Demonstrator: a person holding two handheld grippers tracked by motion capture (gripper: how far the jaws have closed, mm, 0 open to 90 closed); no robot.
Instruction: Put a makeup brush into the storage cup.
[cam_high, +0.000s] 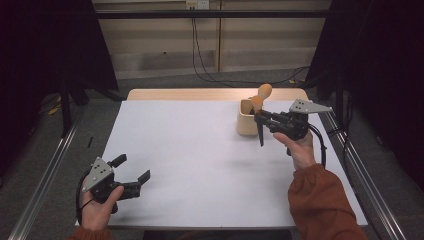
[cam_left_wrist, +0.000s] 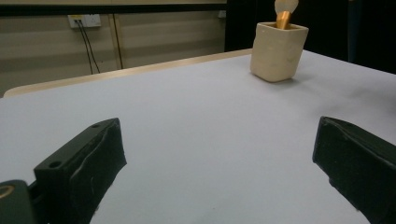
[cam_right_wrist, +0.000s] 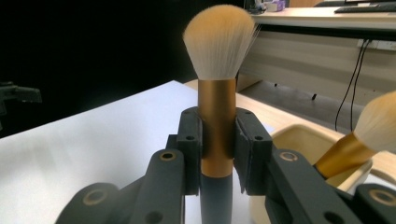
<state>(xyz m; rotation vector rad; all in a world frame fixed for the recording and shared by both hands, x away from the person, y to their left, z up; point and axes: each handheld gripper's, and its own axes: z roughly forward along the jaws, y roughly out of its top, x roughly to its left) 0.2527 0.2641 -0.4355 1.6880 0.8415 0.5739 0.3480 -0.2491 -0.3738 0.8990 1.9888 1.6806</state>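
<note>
Right gripper (cam_right_wrist: 217, 140) clenched on makeup brush (cam_right_wrist: 217, 70) ferrule beside holder (cam_high: 246, 117) — best kept upright, lifted clear; left gripper (cam_high: 132, 175) released.

Around my table, away from the work

I see the white table top (cam_high: 200, 165) with a pale wooden edge at its far side, a wall socket (cam_high: 197, 4) with black cables (cam_high: 200, 60) hanging to the grey floor (cam_high: 150, 82), dark curtains (cam_high: 45, 50) either side, and metal rails (cam_high: 45, 170).
</note>
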